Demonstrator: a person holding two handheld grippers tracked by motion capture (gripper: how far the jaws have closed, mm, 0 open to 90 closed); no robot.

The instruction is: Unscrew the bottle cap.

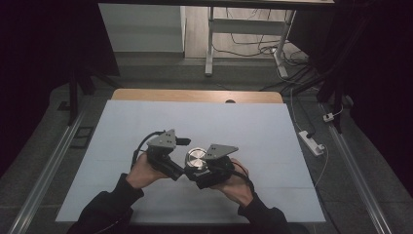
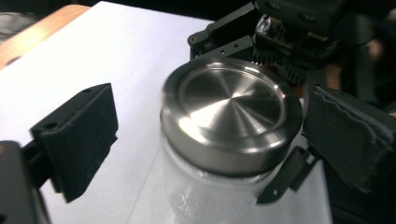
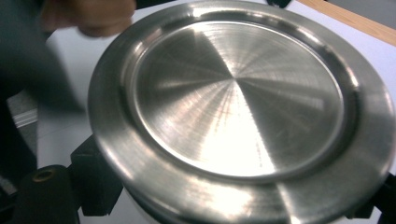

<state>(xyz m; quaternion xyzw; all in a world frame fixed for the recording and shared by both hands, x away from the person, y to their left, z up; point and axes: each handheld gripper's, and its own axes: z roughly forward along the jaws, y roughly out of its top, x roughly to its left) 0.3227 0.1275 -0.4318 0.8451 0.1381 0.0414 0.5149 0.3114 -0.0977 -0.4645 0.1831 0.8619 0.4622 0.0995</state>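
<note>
Both grippers meet over the white worktop (image 1: 146, 117): our right gripper (image 1: 207, 174) clasps the frosted glass jar with round brushed-steel lid (image 2: 231, 114), while our left gripper (image 2: 205, 135) stands released around that lid. We read no writing.

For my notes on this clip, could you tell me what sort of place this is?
Probably a lab recording station: a table under a white sheet, dark curtains at the sides, and loose cables with a power strip on the floor.

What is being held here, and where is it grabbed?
The right gripper holds a jar by its clear body, under the metal lid. The left gripper is open and holds nothing.
</note>
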